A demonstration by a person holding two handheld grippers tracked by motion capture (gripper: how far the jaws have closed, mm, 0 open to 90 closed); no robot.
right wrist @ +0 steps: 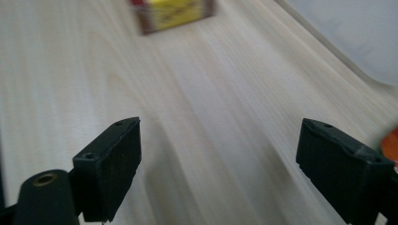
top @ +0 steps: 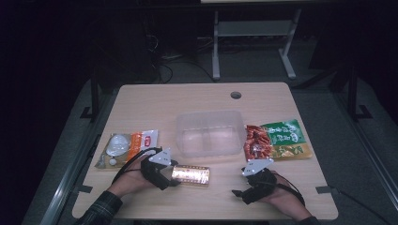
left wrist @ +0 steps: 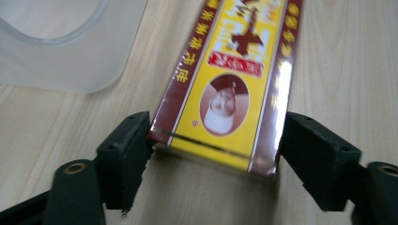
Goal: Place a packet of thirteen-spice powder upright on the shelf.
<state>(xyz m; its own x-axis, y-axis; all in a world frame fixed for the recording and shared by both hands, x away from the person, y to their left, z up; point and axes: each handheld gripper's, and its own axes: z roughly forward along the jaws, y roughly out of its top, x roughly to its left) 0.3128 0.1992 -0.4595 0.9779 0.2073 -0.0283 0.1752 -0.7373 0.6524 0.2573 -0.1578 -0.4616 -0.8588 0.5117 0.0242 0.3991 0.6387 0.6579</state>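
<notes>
High view: left gripper [top: 174, 177] sitting lower left of centre, jaws spread wide, straddling end of yellow box [top: 191, 175] lying on table [top: 197, 96]; pads not yet pressing. Right gripper [top: 240, 194] resting lower right, jaws gaping, holding nothing. Clear bin [top: 209, 132] at centre standing empty. Judgement: packing barely starting; box, snack packs outstanding.

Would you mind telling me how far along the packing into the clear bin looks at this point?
Nothing looks done: the bin holds nothing I can see. In hand: the left gripper has its jaws either side of the yellow box on the table, not visibly clamping it. The right gripper is open over bare wood. Left: the box, the white packet and the green and red packets all lie outside the bin.
</notes>
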